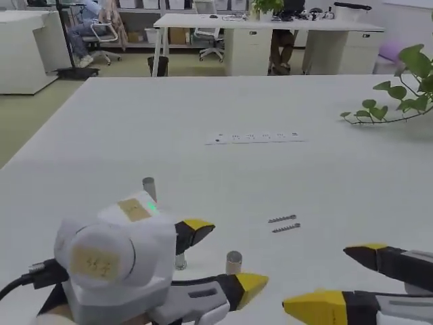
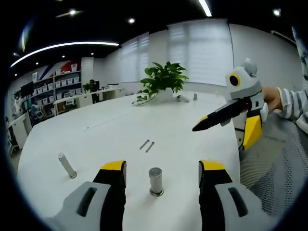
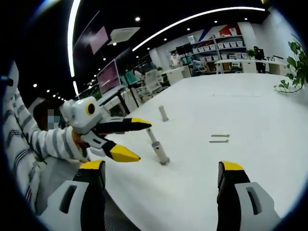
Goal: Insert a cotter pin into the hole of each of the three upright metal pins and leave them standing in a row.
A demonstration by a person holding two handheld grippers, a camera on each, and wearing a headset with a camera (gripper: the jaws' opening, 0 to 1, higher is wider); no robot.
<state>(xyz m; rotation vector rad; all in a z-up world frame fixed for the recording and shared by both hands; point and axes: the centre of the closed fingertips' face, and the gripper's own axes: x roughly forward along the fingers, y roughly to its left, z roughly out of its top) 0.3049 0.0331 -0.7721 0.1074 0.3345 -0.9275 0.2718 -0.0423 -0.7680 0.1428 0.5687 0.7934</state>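
Three short upright metal pins stand on the white table. One pin [image 1: 233, 262] [image 2: 155, 181] stands between the jaws of my open left gripper [image 1: 223, 257] [image 2: 162, 166], untouched. A second pin [image 1: 180, 261] is partly hidden behind that gripper. The third pin [image 1: 149, 189] [image 2: 66, 165] stands farther back on the left. Two thin cotter pins [image 1: 284, 223] [image 2: 147, 144] [image 3: 219, 138] lie side by side on the table, right of the metal pins. My right gripper [image 1: 321, 279] [image 3: 162, 167] is open and empty, hovering at the near right, facing the pins [image 3: 160, 153].
A leafy plant [image 1: 399, 95] [image 2: 163, 78] lies over the table's far right. A flush socket strip [image 1: 257, 137] runs across the table's middle. Beyond the table are desks, office chairs and a seated person. A striped sleeve [image 3: 43, 142] holds the left gripper [image 3: 108, 134].
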